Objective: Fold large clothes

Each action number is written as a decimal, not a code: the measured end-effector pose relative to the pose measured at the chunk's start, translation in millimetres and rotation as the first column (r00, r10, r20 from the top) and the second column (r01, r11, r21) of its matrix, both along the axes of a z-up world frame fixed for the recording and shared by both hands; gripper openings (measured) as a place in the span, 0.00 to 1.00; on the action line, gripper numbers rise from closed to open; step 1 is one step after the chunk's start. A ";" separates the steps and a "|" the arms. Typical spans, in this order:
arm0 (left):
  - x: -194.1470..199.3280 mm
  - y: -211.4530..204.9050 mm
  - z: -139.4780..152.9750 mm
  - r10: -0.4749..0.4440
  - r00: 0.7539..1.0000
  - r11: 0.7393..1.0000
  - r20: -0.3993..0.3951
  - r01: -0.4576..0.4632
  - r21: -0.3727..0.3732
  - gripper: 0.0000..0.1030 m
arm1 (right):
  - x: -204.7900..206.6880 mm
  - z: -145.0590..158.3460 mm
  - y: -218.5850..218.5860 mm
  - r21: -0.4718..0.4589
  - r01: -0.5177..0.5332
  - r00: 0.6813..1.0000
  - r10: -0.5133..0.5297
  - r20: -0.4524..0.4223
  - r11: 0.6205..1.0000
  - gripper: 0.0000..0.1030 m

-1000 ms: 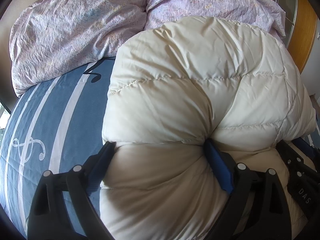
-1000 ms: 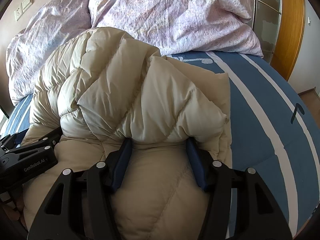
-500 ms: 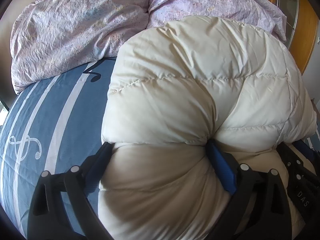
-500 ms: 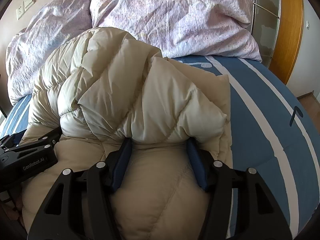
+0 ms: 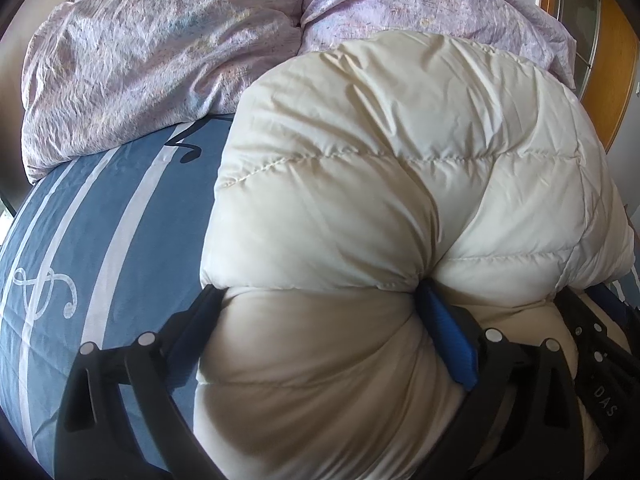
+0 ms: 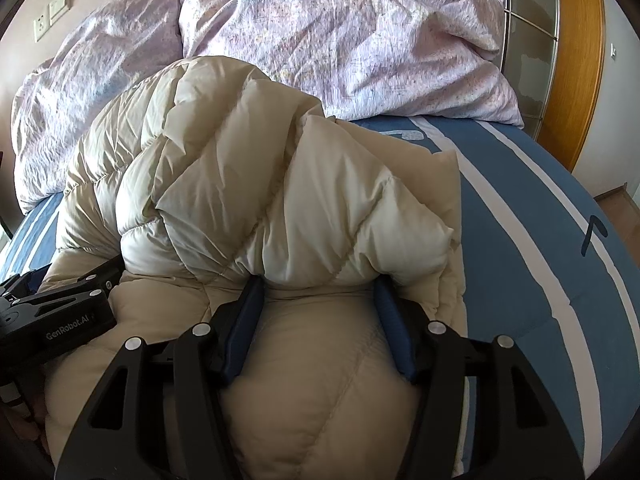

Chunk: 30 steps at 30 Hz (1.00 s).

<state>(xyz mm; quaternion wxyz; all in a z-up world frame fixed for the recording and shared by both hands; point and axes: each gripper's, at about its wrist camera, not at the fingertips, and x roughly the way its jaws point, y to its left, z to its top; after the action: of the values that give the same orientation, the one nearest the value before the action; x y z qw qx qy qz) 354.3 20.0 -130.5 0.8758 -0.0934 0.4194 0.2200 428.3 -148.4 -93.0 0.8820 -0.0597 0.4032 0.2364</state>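
Note:
A cream quilted down jacket (image 5: 400, 168) lies bunched on the bed and fills both views (image 6: 256, 184). My left gripper (image 5: 320, 296) is shut on a thick fold of the down jacket near its left edge, jaws held wide by the padding. My right gripper (image 6: 318, 284) is shut on another thick fold near the jacket's right edge. The left gripper body (image 6: 52, 320) shows at the left of the right wrist view, and the right gripper body (image 5: 600, 360) at the right of the left wrist view. The jacket's underside is hidden.
The bed has a blue sheet with white stripes (image 5: 80, 240) (image 6: 540, 220). A crumpled lilac duvet (image 5: 160, 52) (image 6: 340, 32) is piled at the far end. A wooden door frame (image 6: 576, 60) stands at the right, wall sockets (image 6: 52, 12) at the upper left.
Both grippers have moved slightly forward with the folds in them, so the jacket bulges a little higher. The grips have not changed.

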 end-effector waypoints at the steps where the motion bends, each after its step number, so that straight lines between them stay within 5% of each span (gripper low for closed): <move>1: 0.2 0.0 -0.2 0.001 1.000 1.000 0.001 -0.001 0.001 0.95 | -0.2 -0.1 0.0 0.000 0.000 1.000 0.000 0.000 1.000 0.58; 8: -1.3 -1.8 0.4 0.010 1.000 1.000 -0.001 -0.010 0.006 0.96 | 1.5 -0.4 1.4 -0.012 -0.011 1.000 0.011 -0.003 1.000 0.58; 14: -7.6 1.1 11.2 0.023 1.000 0.999 -0.020 -0.024 -0.039 0.96 | 17.0 11.3 -3.7 -0.004 -0.075 0.987 0.073 -0.141 0.997 0.60; 18: -22.5 2.3 27.1 0.030 1.000 0.996 -0.005 -0.030 -0.082 0.95 | 18.7 30.6 -31.2 0.090 -0.068 0.974 0.085 -0.212 0.994 0.71; 21: -34.8 -1.8 39.0 0.014 1.000 0.998 0.009 -0.013 -0.058 0.95 | 23.0 40.5 -58.2 0.144 -0.010 0.971 0.044 -0.236 0.990 0.90; 30: -54.3 -8.8 50.9 0.009 1.000 0.999 -0.002 -0.009 -0.050 0.95 | 47.8 1.9 -77.3 0.209 0.055 0.860 0.060 -0.506 0.976 0.92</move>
<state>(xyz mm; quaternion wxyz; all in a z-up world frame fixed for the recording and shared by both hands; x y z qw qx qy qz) 300.0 11.2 -79.6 0.8718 -0.1168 0.4252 0.2135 476.1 -225.7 -91.1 0.7448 0.1005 0.5937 0.2875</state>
